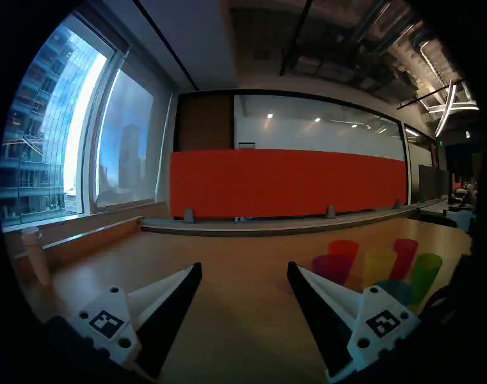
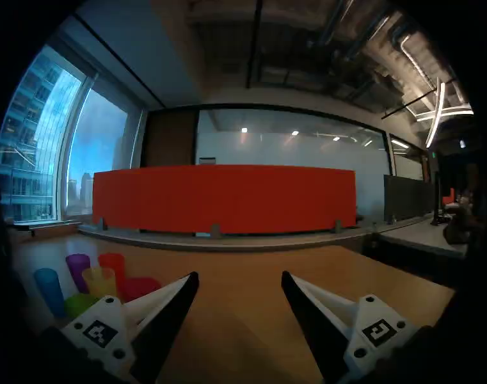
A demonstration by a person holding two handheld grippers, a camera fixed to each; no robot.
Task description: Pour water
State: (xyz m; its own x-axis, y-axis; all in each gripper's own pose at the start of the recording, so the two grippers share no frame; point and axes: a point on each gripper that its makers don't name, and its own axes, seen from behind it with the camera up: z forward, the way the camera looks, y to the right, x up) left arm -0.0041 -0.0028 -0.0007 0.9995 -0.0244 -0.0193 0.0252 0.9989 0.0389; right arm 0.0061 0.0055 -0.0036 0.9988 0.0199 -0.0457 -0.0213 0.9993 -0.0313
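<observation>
- Hovering above the wooden bench (image 1: pixel 243 237), the left gripper (image 1: pixel 243 267) is spread wide with nothing between its fingers.
- The right gripper (image 2: pixel 239 276) is likewise wide apart and empty.
- In the left gripper view, the cluster of coloured plastic cups (image 1: pixel 379 265) stands ahead and to that gripper's right, just beyond its right finger.
- In the right gripper view the same cups sit ahead and to the left, next to the left finger, with the blue cup (image 2: pixel 49 288) outermost.
- A tall pinkish container (image 1: pixel 35 253) stands well off to the left gripper's left, by the window sill. What it holds I cannot tell.
- I cannot tell which cup, if any, holds water.
- The cups look thin-walled and light, probably easy to tip or nudge, with smooth sides that may slip.
- A hard squeeze would likely flex the wall.
- The best hold seems to be mid-wall, below the rim, fingers on opposite sides.
- They stand close together, so an outer cup offers the easiest approach.
</observation>
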